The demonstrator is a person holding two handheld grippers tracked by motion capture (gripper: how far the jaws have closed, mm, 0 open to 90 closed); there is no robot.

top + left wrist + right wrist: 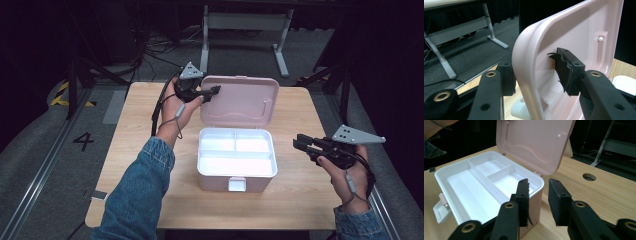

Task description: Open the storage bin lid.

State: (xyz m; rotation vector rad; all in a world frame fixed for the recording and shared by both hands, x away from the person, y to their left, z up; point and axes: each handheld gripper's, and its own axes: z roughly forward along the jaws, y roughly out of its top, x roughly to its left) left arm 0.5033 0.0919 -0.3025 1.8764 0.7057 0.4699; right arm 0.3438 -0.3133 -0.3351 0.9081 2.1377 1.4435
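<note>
Pink box [235,172] is sitting mid-table, its lid [240,100] standing upright. Left gripper [212,92] is straddling the lid's edge, pads seemingly just clear of it (contact hard to judge); ease away slowly. Right gripper [300,143] is waiting beside the box, released, holding nothing.

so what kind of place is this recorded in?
Probably a lab or recording studio, not a home: a wooden table on grey carpet with a floor number marking, loose cables, black curtains behind, and a metal bench frame. The pink box looks like a prop.
</note>
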